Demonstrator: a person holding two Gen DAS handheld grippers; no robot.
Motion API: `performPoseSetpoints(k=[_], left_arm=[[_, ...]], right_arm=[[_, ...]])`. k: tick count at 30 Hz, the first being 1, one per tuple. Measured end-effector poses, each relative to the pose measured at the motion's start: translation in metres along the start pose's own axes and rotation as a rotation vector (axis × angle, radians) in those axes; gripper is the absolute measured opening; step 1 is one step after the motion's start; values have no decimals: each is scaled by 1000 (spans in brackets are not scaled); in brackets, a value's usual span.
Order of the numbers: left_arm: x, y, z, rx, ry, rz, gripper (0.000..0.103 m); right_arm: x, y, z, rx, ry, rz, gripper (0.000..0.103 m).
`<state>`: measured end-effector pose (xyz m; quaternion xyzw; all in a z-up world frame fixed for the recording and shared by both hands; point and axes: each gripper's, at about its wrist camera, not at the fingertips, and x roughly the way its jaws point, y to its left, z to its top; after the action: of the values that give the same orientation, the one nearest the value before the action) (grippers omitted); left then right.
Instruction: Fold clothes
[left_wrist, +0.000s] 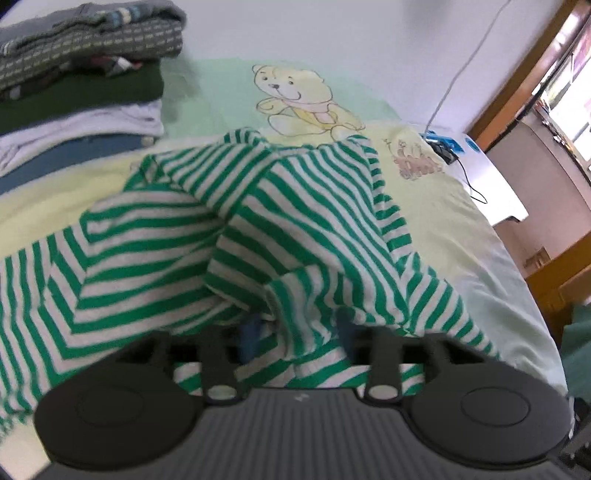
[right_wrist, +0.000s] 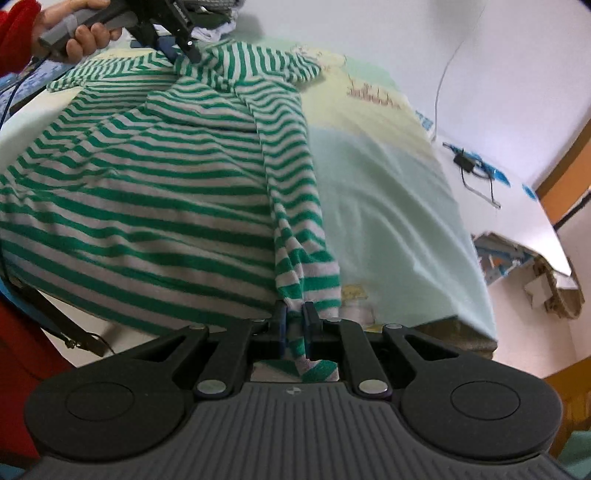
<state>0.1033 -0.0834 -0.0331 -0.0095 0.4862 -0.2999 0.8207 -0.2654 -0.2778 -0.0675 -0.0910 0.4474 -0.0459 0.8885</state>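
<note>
Between the left claw's fingers: a bunched fold of the green-and-white striped shirt (left_wrist: 229, 236), draped over the fingers so that they are mostly hidden
Left claw (left_wrist: 295, 332): fingers stand apart with cloth bunched between them; whether they are clenched on it I cannot tell, as the fabric covers the tips
Shirt ahead of the left claw: it rises from the fingers and spreads forward and to the left over the bed sheet (left_wrist: 436, 206), creased and slack
Beyond the shirt: a yellow bear print (left_wrist: 299, 99) on the sheet's pale green part
Far left of the left claw: a stack of folded clothes (left_wrist: 81, 77), well apart from the shirt's upper edge
Far right: a white cable (left_wrist: 458, 74) running up the wall

Right claw (right_wrist: 294, 317): clenched on a narrow twisted edge of the shirt, cloth passing between the two fingers and hanging out behind them
Shirt ahead of the right claw: the gripped edge runs straight away from the claw, and the broad striped body lies to the left on the bed
Far end of the shirt: the other claw's dark tips touch its top edge, held by a hand (right_wrist: 77, 29) with a red sleeve (right_wrist: 16, 33)
Right of the right claw: bare pale green sheet, then the bed's edge
</note>
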Motion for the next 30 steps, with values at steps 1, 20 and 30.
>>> performPoseSetpoints(k=[1,20,30], left_arm=[[3,-2,-1,-5,-4,1,54],[-13,-14,30,84,-103,90,8],[-10,-19,5,98,-47,58,9]], right_arm=[[0,0,0,16,-2,4,9],[-21,14,7,113,-54,231,10],[-34,-15,-7,281,-62,197,22]])
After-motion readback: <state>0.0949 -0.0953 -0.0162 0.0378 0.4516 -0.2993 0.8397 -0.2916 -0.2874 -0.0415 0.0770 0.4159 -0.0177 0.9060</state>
